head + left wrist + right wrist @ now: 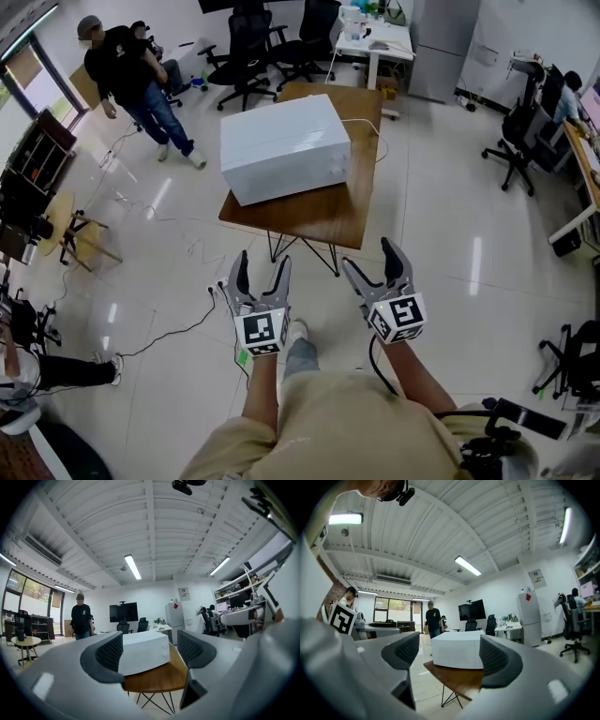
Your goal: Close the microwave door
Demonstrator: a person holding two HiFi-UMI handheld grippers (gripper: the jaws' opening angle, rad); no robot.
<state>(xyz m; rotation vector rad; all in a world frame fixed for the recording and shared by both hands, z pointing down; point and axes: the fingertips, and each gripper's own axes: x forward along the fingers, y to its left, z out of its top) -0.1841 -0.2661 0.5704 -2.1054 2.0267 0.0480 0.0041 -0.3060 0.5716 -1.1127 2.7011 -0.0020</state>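
White microwave (284,147) sits on wooden table (328,211), mid-scene; left gripper (262,261) and right gripper (369,255) side by side near, short of the table; jaws apart, nothing between; person (131,80) standing far left.

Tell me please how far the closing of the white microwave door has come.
Done: nothing that shows. The white box-shaped microwave sits on the brown wooden table, and no view shows an open door. In hand: the left gripper and right gripper are open, empty, well short of the table. Left: reach the microwave, find the door, push it shut.
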